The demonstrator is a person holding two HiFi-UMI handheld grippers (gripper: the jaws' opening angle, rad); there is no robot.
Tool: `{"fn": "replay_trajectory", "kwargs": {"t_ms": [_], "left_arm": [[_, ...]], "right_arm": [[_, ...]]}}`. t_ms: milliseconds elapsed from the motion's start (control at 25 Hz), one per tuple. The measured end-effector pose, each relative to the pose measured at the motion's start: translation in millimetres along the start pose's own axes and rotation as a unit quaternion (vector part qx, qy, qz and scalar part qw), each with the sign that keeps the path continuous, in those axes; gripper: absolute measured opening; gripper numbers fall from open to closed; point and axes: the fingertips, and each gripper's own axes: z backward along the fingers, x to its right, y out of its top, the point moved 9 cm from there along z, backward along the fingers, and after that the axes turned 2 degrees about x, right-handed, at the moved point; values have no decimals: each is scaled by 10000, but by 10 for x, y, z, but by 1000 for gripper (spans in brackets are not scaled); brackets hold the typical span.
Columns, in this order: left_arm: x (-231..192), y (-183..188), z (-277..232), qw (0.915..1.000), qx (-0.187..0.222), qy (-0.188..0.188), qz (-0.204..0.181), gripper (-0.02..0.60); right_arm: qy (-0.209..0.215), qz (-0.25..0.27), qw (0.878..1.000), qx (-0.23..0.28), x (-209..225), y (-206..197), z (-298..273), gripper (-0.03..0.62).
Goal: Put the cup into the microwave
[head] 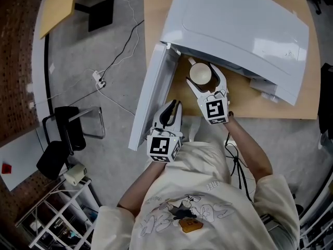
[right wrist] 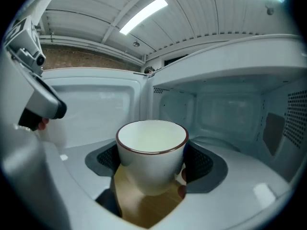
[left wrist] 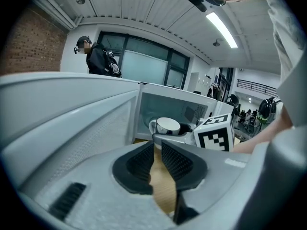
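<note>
A white cup point(head: 200, 74) with a thin brown rim hangs just in front of the open white microwave point(head: 239, 30). My right gripper point(head: 204, 77) is shut on it, one pad on each side. In the right gripper view the cup point(right wrist: 151, 152) stands upright above bare wood, and the empty microwave cavity point(right wrist: 230, 114) lies straight ahead. The microwave door point(head: 153, 92) swings out to the left. My left gripper point(head: 171, 108) sits close beside the door's near end, shut with nothing in it. From the left gripper view the cup point(left wrist: 168, 126) shows beyond my left gripper point(left wrist: 157, 145).
The microwave rests on a wooden table point(head: 244, 100). On the floor to the left lie cables and a power strip point(head: 99, 78), a black chair point(head: 67, 134) and a white wire rack point(head: 57, 212). A person point(left wrist: 98, 59) stands far off behind the door.
</note>
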Motion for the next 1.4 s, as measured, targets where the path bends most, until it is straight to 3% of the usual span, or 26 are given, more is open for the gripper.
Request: {"fn": "replay_trajectory", "kwargs": {"t_ms": [320, 560, 840, 1400], "left_arm": [[6, -2, 22, 10000, -1, -69, -23, 51], [-36, -25, 61, 10000, -13, -1, 22, 51], [-72, -34, 85, 10000, -12, 49, 36, 51], [-114, -24, 90, 10000, -32, 62, 37, 53]], "right_arm": [[-984, -152, 9948, 218, 574, 175, -155, 399], [-1552, -275, 9875, 92, 946, 127, -274, 399], [-1774, -363, 9835, -3, 1112, 38, -319, 399], [-1793, -606, 9819, 111, 1132, 16, -284, 402]]}}
